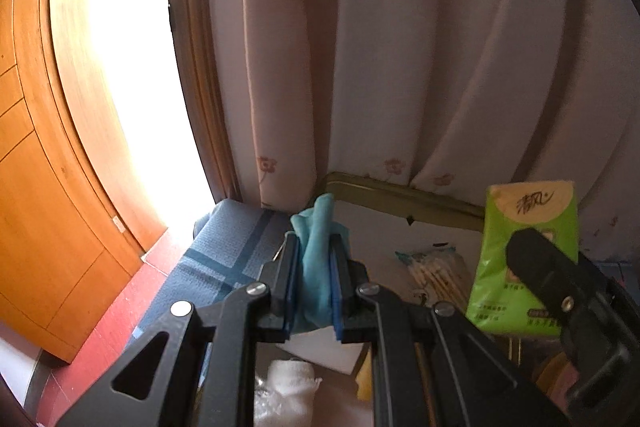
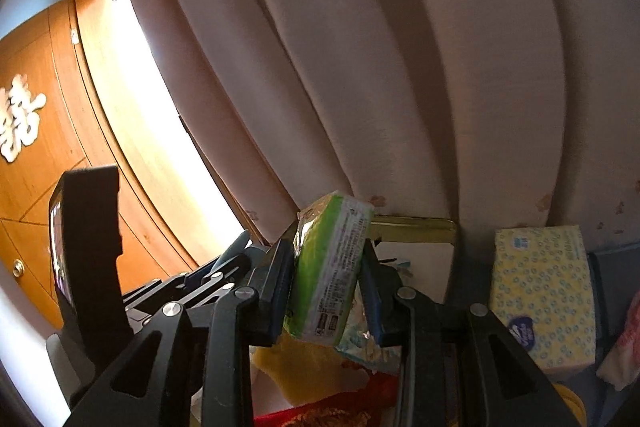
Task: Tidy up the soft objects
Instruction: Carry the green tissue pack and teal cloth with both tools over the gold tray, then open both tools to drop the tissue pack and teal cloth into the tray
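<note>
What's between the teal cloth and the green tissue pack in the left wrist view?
A clear bag of cotton swabs lies on the tray between the teal cloth and the green tissue pack; left wrist view only.

Green tissue pack (image 1: pixel 524 259): brand "清风". Wooden door (image 2: pixel 36 163): white "囍" sign (image 2: pixel 20 119).

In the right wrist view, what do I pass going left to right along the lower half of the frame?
Orange wooden cabinet door → black body of the left gripper → green plastic tissue pack clamped in the right gripper → yellow tissue pack printed with blue rings → pink-and-white soft item at the edge.
</note>
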